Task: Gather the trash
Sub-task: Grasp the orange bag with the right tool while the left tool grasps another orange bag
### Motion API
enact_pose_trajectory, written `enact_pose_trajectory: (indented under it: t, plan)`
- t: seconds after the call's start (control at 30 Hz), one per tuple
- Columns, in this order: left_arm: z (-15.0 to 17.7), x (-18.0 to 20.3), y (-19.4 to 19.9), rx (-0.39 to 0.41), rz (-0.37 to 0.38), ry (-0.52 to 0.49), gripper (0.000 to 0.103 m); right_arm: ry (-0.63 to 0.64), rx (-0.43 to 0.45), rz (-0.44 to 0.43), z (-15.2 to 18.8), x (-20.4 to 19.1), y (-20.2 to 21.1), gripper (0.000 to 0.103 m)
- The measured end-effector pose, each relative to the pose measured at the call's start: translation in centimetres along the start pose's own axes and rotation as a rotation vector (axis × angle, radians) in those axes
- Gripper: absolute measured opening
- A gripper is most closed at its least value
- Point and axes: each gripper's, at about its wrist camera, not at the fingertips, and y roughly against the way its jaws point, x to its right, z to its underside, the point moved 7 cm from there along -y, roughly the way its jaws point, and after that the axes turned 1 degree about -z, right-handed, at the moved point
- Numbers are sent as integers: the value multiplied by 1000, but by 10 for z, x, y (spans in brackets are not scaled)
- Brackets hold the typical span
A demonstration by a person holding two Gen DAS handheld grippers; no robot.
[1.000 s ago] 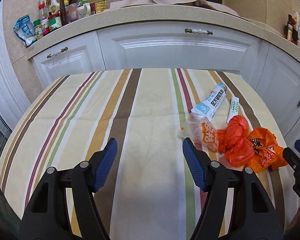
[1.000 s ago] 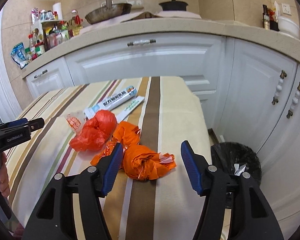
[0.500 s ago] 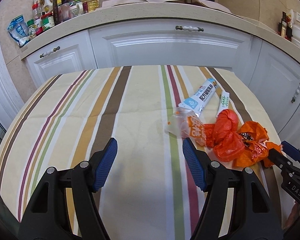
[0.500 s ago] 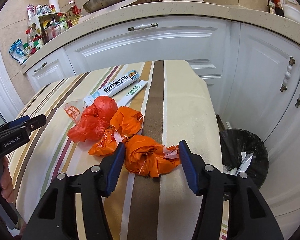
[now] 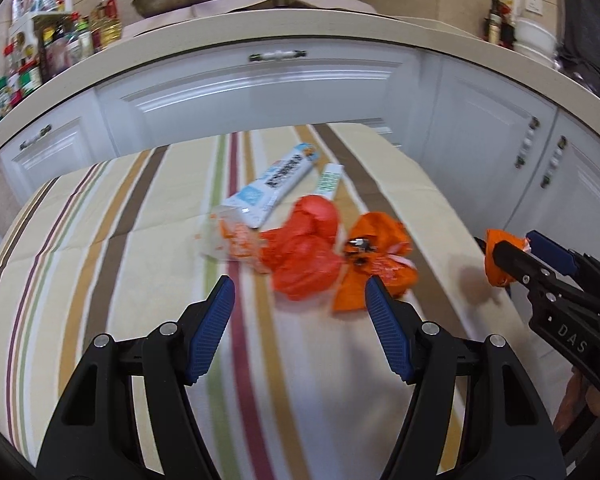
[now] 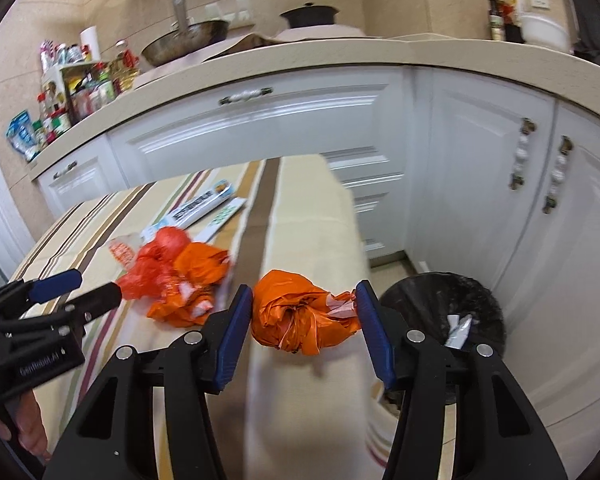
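Observation:
A crumpled orange plastic bag (image 6: 296,320) sits between the blue pads of my right gripper (image 6: 302,292), which press on both its sides near the table's right edge. The left wrist view shows the same bag (image 5: 498,264) in the right gripper (image 5: 514,246), clear of the cloth. My left gripper (image 5: 298,284) is open and holds nothing, just short of a red bag (image 5: 304,256) and a second orange bag (image 5: 376,264) on the striped tablecloth (image 5: 140,280). Behind them lie a clear wrapper with orange print (image 5: 232,236), a white-blue tube box (image 5: 276,184) and a white-green packet (image 5: 330,180).
A black-lined waste bin (image 6: 440,304) with a white scrap inside stands on the floor right of the table. White cabinets (image 6: 284,128) close the back and right. The counter (image 6: 300,56) carries a wok, a pot and bottles. A hand holds the left gripper (image 6: 96,286).
My right gripper narrowed onto the nearest orange bag and carried it toward the table's right edge, away from the pile. My left gripper slid right, so the red and orange bags now lie before it.

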Motion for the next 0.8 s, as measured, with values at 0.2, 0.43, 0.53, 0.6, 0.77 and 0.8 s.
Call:
enact_pose_trajectory:
  t: [0.2,0.43,0.53,0.6,0.77,0.8]
  plan:
    - [-5,36,-9,17,23,-42,66,-56,29,45,0,35,13,53]
    - [-7,56,-31,7,-17,-75,64,-97,47,72,4,63,22,53]
    - [-5,58,-38,-5,-30,-87,52,-112,43,75,7,73,20,53]
    - [-2,59,-42,-19,-27,-98,40,-122,41,76,10,79,20,53]
    - [0,62,-43,-24,-18,-114,31,-135,41,79,11,86,19,53]
    - [0,63,-43,-21,-17,-118,29,-135,42,80,12,86,19,53]
